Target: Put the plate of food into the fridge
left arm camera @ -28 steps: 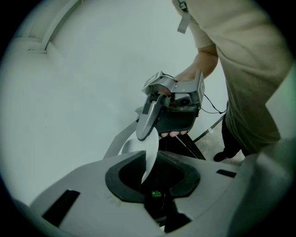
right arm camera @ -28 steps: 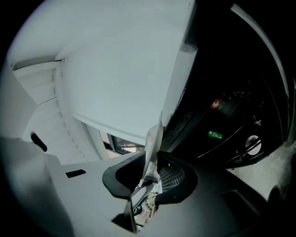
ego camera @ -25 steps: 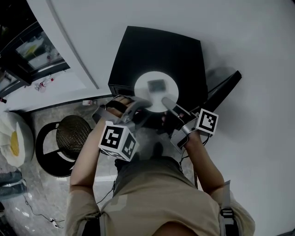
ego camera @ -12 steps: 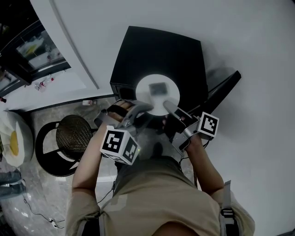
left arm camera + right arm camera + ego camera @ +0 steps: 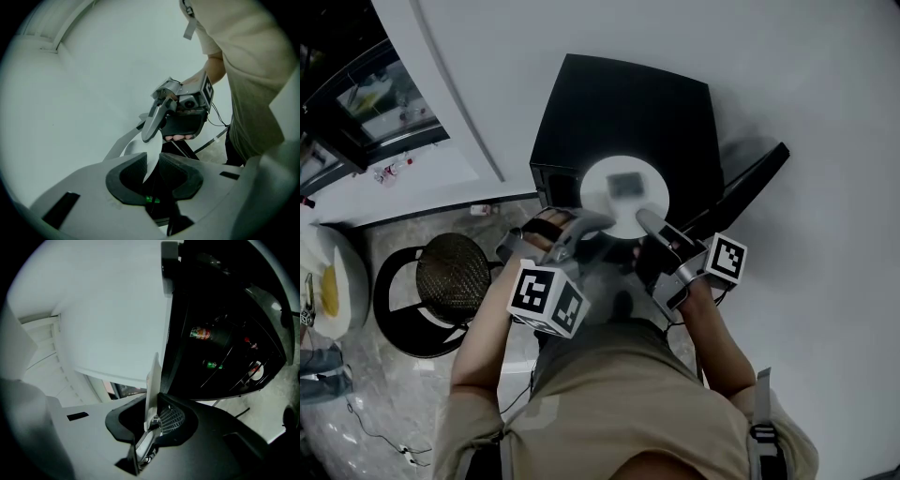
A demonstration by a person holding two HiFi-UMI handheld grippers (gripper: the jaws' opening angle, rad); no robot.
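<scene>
Plate (image 5: 623, 194), white, was up in the air over the front top edge of the black fridge (image 5: 628, 103), held from both sides, not in the fridge yet. Food (image 5: 624, 185) on it was a blurry grey square patch near the plate's middle, kind can't be told. Left gripper (image 5: 581, 225) was clamped on the plate's near-left rim; its own view showed the rim edge-on between the two dark pads. Right gripper (image 5: 649, 223) was on the near-right rim; its jaws had just been closing, with the plate rim edge-on between them, lying against the meshed pad, so it was gripping the plate. Each gripper's marker cube faced the head camera, left cube (image 5: 546, 297) lower, right cube (image 5: 724, 258) beside the person's wrist. Fridge door (image 5: 750, 183) stood open, swung out to the right of the fridge body. Right gripper view looked into the dark fridge interior, with a can (image 5: 200, 333) and wire shelves visible. A round black stool (image 5: 441, 281) stood on the floor left of the person, well apart from the plate.
</scene>
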